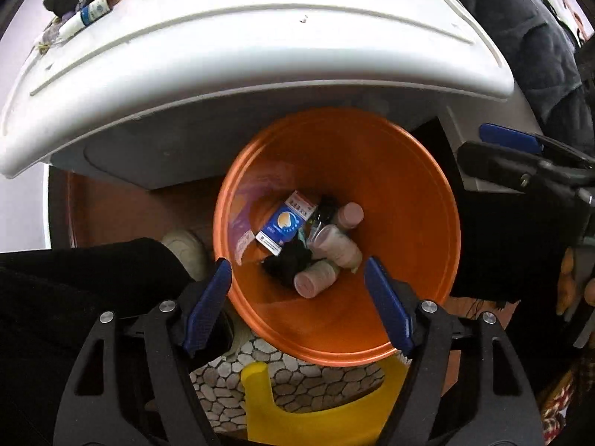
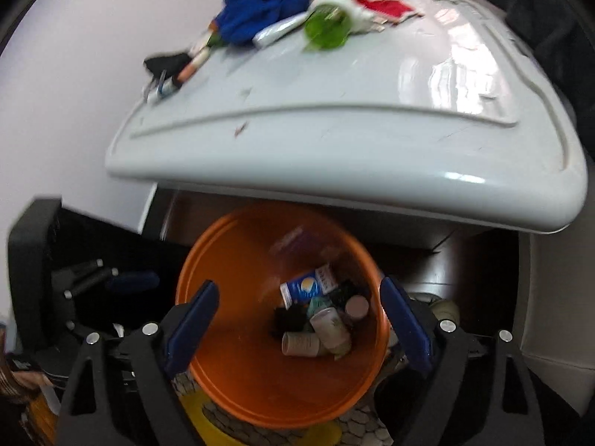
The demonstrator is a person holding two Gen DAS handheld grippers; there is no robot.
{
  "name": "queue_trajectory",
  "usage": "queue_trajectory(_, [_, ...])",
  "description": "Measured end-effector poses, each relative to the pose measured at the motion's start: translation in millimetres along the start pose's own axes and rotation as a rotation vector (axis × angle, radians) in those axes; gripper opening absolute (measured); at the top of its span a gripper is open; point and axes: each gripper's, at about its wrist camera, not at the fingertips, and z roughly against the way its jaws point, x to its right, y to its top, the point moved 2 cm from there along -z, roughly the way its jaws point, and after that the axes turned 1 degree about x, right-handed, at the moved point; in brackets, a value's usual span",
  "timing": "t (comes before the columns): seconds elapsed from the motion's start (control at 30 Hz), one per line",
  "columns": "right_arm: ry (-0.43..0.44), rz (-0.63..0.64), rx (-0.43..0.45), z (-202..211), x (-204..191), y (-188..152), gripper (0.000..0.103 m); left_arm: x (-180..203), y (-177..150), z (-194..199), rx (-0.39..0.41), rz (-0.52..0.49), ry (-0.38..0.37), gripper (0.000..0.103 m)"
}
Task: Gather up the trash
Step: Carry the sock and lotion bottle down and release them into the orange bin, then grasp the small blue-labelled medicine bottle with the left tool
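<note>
An orange bin [image 1: 372,319] stands on the floor under the edge of a white table [image 1: 260,55]. In it lie a blue box [image 1: 284,225], a black cloth [image 1: 288,262] and pink bottles [image 1: 316,278]. My left gripper [image 1: 297,265] hangs over the bin's near rim, open, with nothing between its blue pads. My right gripper [image 2: 299,284] is open over the same bin [image 2: 260,383], also holding nothing. On the table lie tubes [image 2: 193,63], a blue cloth [image 2: 260,7], a green piece [image 2: 327,28] and a red piece [image 2: 386,5].
A yellow plastic piece [image 1: 297,412] and a pebble-pattern mat [image 1: 230,379] lie in front of the bin. A person's black trouser leg [image 1: 74,282] and light shoe [image 1: 186,249] are at its left. Dark padded fabric [image 1: 539,37] hangs at the table's right.
</note>
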Motion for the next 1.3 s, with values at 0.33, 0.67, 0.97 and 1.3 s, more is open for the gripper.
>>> queue_trajectory(0.33, [-0.087,0.093,0.11,19,-14,15,0.092,-91,90,87,0.355,0.226,0.136,0.074])
queue_trajectory(0.67, [-0.05,0.07,0.117,21,-14,24,0.095,-139,163,82,0.359,-0.085,0.119,0.075])
queue_trajectory(0.97, [-0.007,0.004,0.103,21,-4,30,0.095,-162,193,39,0.248,-0.308,0.134,0.074])
queue_trajectory(1.3, [-0.006,0.031,0.121,34,-15,63,0.095,-165,190,28,0.189,-0.18,0.047,0.023])
